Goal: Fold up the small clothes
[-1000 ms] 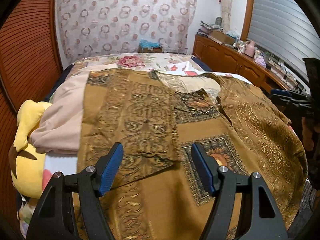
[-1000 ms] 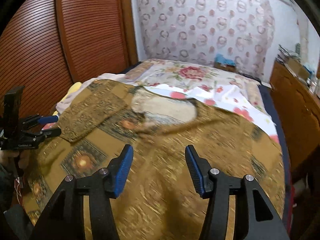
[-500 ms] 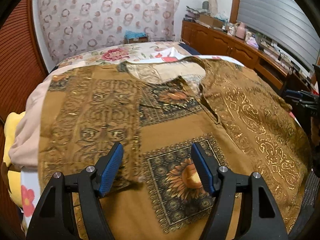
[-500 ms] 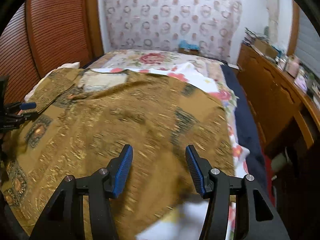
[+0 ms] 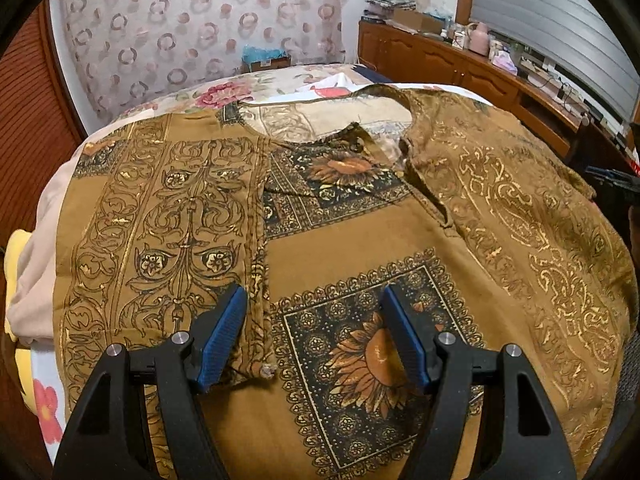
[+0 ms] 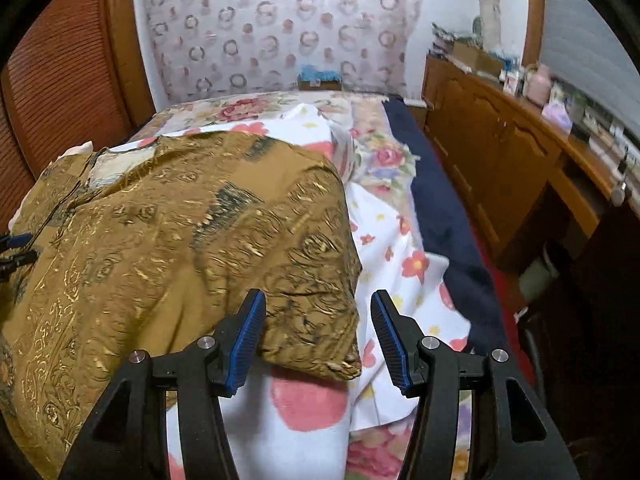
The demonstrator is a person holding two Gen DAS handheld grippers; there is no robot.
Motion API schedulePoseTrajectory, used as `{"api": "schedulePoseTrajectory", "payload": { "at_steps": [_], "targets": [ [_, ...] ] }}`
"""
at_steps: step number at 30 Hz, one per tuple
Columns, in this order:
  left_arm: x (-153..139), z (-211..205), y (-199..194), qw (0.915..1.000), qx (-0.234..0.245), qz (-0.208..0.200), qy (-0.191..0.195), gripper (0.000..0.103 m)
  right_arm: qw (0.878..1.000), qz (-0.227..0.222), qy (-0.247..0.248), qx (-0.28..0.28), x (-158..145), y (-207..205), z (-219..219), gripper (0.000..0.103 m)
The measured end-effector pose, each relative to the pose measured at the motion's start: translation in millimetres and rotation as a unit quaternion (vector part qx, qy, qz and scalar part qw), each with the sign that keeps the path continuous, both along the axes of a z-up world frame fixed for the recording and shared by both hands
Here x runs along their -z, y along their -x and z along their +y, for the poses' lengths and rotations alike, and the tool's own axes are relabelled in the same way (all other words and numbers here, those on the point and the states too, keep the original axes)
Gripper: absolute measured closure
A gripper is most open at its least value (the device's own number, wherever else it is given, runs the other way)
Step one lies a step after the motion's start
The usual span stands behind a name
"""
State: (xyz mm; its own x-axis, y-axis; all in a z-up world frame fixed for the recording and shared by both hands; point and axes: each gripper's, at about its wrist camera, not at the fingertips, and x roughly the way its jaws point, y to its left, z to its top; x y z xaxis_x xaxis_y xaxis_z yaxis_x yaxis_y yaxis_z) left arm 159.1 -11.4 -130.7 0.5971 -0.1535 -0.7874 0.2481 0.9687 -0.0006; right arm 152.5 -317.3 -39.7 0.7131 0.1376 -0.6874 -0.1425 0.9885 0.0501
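While the brown patterned tunic [image 5: 352, 240] lies spread across the bed [image 6: 400, 248], its sleeve folded in, the left tool [image 5: 314, 340] hovers wide and empty above it. At the bed's right edge, the right tool [image 6: 318, 340] gapes around the tunic's corner without pinching it.

I see the brown gold-printed cotton shirt [image 5: 360, 240] spread over the white flower-print bedsheet [image 6: 400, 248], its left sleeve folded across the front. The long wooden sideboard [image 6: 500, 152] runs along the bed's right, the ring-patterned curtain [image 5: 192, 32] hangs behind.
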Motion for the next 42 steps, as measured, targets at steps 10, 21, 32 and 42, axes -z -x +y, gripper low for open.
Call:
{"api": "schedulePoseTrajectory", "payload": {
  "at_steps": [10,21,32,42],
  "targets": [
    [2.9,-5.9,-2.0,0.9999,0.016,0.006,0.000,0.015,0.998,0.037,-0.050,-0.008,4.3,-19.7,-5.6,0.048],
    [4.2,-7.6,-2.2,0.9998,0.020,0.008,0.001,0.012,0.999,0.021,-0.028,-0.026,7.3,-10.2,-21.1,0.099],
    [4.2,-8.4,-1.7,0.9998,0.020,0.008,0.001,0.012,0.995,-0.075,0.039,-0.057,-37.5,7.8,22.3,0.101],
    [4.5,-7.9,-2.0,0.9998,0.020,0.008,0.001,0.012,0.985,-0.070,0.023,-0.158,-23.7,4.0,87.1,0.100]
  ]
}}
